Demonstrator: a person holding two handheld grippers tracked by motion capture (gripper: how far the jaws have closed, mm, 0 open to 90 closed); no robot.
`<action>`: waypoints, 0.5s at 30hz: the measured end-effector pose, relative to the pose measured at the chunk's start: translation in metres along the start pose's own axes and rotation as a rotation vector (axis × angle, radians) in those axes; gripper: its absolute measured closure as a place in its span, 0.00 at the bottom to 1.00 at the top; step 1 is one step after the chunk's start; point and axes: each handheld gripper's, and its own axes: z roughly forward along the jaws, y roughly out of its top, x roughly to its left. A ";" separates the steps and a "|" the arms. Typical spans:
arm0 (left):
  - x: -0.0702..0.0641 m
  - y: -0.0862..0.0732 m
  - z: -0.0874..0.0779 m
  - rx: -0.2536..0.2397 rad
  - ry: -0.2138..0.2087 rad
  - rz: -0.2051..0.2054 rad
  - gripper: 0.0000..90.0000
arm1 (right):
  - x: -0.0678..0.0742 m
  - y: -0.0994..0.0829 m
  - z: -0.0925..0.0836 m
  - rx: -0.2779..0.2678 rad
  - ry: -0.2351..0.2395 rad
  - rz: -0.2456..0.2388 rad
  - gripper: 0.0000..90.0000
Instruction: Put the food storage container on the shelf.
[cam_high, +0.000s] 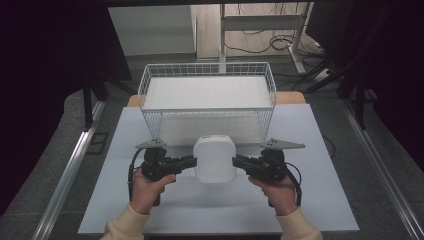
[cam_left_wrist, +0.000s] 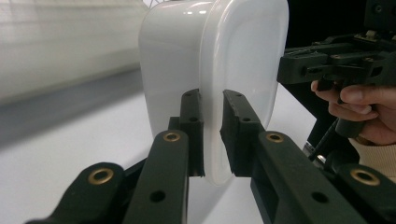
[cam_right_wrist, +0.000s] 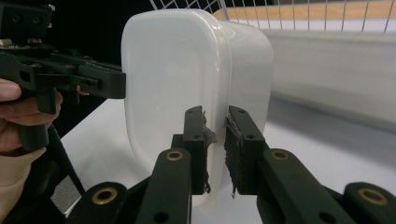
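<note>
A: Item one: white plastic tub (cam_high: 214, 159), lidded, held between both tools above the front half of the white surface (cam_high: 310, 200).

B: Grip noted. Left tool (cam_high: 192, 162) clamped on the tub's rim at one side, right tool (cam_high: 236, 161) clamped on the rim opposite. Pinched on the protruding lip, likely because the body is too wide for the jaws.

A: Item two: white wire basket (cam_high: 207, 69), open-topped, just behind the tub.

B: Edges: the basket's near rim sits about level with the tub's top, so clearance over it probably needed. Open room inside the basket; bare surface left, right and in front.
</note>
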 end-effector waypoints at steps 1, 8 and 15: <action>0.000 0.002 0.000 0.000 0.000 0.003 0.88 | -0.001 0.003 0.000 -0.006 0.002 -0.006 0.87; 0.006 0.017 -0.001 -0.013 0.008 0.005 0.88 | -0.005 0.017 0.005 -0.023 0.012 -0.006 0.87; 0.004 0.038 -0.008 -0.031 0.017 0.022 0.88 | -0.003 0.038 0.003 -0.044 0.018 -0.025 0.88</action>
